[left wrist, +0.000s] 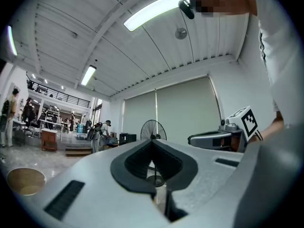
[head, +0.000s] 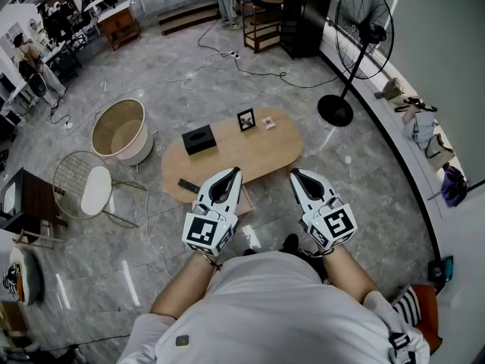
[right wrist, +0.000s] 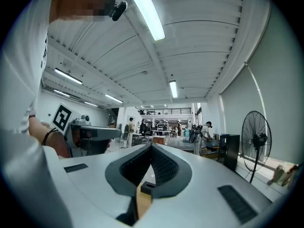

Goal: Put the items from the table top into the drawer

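**Both grippers shut and empty over an oval table of loose items**

A person in a white top holds two hand-held grippers level, side by side, above the near edge of an oval light-wood table (head: 267, 155) on a grey marble-look floor. The left gripper (head: 236, 171) has its jaws closed, tips meeting, with nothing between them. Its own view shows only the room beyond the dark pads. The right gripper (head: 294, 171) is closed just as tightly and is also empty. Neither touches the table or anything on it.

All the items to be put away lie on the table top. A black rectangular box (head: 199, 139) sits toward the left end. A small black-framed square picture (head: 246, 119) stands upright near the far edge, with a small white object (head: 269, 123), too small to identify, just beside it on its right. A slim black bar-shaped item (head: 189, 185) lies at the near left edge, close to the left gripper's tip as seen from the head view.

Off the table's left end stand a round beige tub (head: 121, 131) and a wire-frame round chair with a white seat (head: 95, 190). A black pedestal fan (head: 364, 23) stands beyond the right end, near the wall.
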Tool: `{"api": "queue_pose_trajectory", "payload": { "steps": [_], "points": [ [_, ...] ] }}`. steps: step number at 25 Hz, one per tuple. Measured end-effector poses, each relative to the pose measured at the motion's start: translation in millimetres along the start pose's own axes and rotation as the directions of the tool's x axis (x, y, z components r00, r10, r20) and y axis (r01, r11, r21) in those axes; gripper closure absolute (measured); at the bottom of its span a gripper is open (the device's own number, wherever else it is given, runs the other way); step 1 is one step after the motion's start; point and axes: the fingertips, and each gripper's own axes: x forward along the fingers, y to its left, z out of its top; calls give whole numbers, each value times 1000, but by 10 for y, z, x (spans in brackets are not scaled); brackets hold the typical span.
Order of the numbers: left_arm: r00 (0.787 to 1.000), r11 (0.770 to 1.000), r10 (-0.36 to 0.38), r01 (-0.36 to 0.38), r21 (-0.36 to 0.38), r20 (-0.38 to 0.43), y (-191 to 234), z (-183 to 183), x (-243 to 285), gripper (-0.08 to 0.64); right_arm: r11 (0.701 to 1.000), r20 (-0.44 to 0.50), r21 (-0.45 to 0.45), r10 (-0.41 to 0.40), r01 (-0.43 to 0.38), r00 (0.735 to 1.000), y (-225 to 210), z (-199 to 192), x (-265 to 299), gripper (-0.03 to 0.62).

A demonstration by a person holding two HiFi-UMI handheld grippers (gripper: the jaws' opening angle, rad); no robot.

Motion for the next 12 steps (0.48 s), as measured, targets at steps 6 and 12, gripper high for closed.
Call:
{"api": "queue_pose_trajectory", "payload": {
  "steps": [6,12],
  "points": [
    [1000,1000,5,-5,-2,-7,-59,-14,123,551,1000,0,1,7,-7,1000,-125,-1,-20,566],
    [1000,1000,13,-13,4,-16,-132,-36,325,551,999,2,13,30,-30,1000,-313,-32,-33,566]
  ]
}}
